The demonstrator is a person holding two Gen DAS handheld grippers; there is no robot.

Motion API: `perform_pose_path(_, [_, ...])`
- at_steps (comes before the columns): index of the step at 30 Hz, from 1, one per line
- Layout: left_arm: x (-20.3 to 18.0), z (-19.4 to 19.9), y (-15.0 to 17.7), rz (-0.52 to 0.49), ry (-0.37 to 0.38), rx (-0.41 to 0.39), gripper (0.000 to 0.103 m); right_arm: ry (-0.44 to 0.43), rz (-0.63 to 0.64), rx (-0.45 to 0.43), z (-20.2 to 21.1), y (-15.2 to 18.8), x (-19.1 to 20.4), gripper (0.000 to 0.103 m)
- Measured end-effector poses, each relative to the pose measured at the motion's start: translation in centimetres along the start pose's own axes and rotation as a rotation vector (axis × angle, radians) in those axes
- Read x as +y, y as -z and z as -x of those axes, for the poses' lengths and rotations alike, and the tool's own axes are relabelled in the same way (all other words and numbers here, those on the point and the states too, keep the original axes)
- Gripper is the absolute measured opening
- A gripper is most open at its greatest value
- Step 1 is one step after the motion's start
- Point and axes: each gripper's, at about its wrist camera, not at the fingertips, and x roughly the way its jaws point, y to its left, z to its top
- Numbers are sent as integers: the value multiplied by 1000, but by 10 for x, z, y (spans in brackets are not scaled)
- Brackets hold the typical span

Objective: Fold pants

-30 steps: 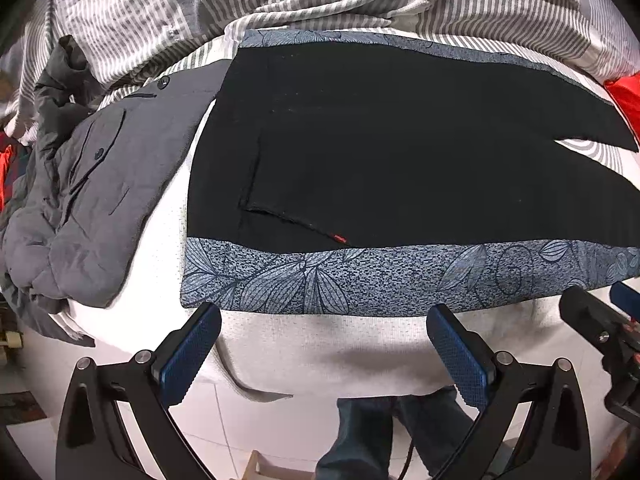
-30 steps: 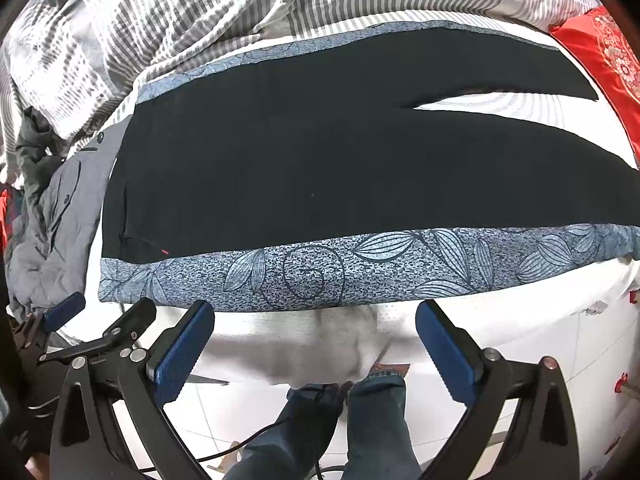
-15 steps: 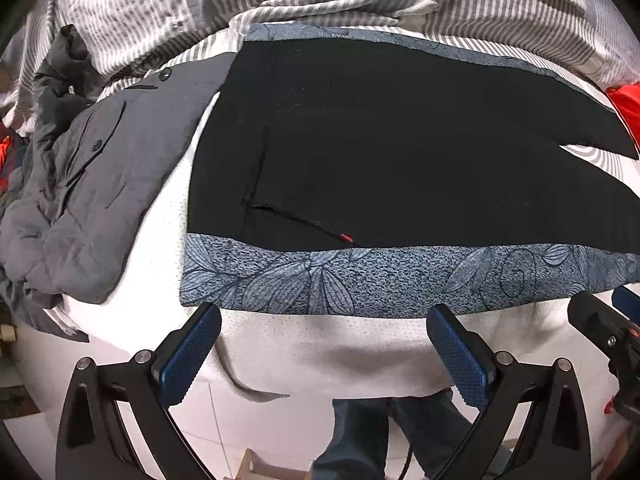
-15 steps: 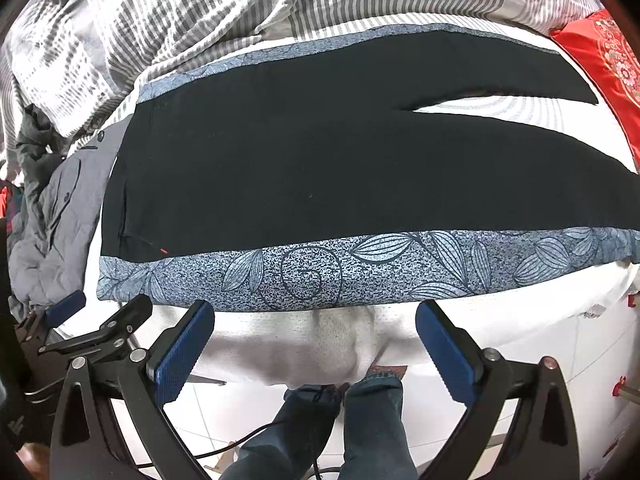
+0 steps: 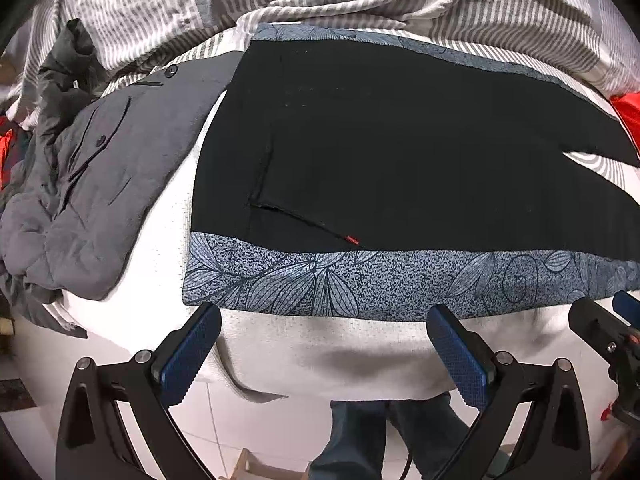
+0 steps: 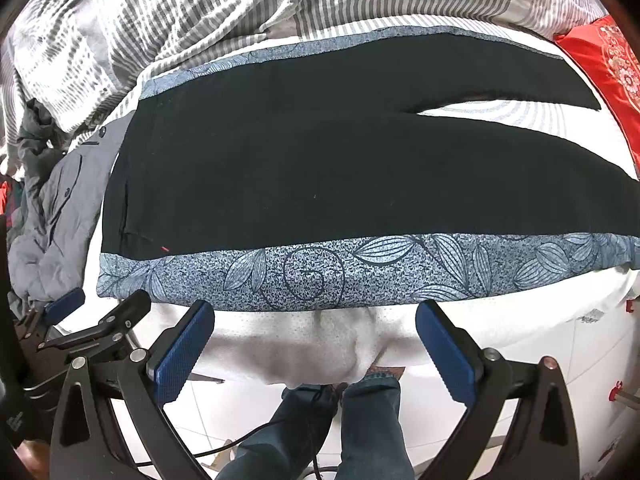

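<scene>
White bed (image 5: 360,344), blue leaf-print cloth (image 5: 400,280) under black pants (image 5: 400,152), grey jacket (image 5: 100,184) beside

Black tongs (image 5: 324,356), blue textured pads (image 5: 188,354)

**Black pants flat on bed**

Pants (image 6: 320,152): black w/ blue-grey leaf-print strip down each outer side. Spread flat, unfolded, lengthwise across bed. Waist end at left, small red tag (image 5: 352,239) by a pocket seam there. 2 legs run right, splitting into a narrow V. Near printed edge lies along mattress front edge.
</scene>
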Motion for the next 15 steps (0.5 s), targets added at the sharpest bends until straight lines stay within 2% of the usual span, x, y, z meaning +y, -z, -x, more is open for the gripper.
perform_pose_path(4, [1,-2,1,-7,7,-3,103,-2,-1,-1,-3,1,0,101])
perform_pose_path(8, [7,-7,1,29,26,11,103,-27,-20,8,-6,1,-3,101])
perform_pose_path(15, [37,-22,2,160,112,55,103,-261,-209,56,-21,2,-37,100])
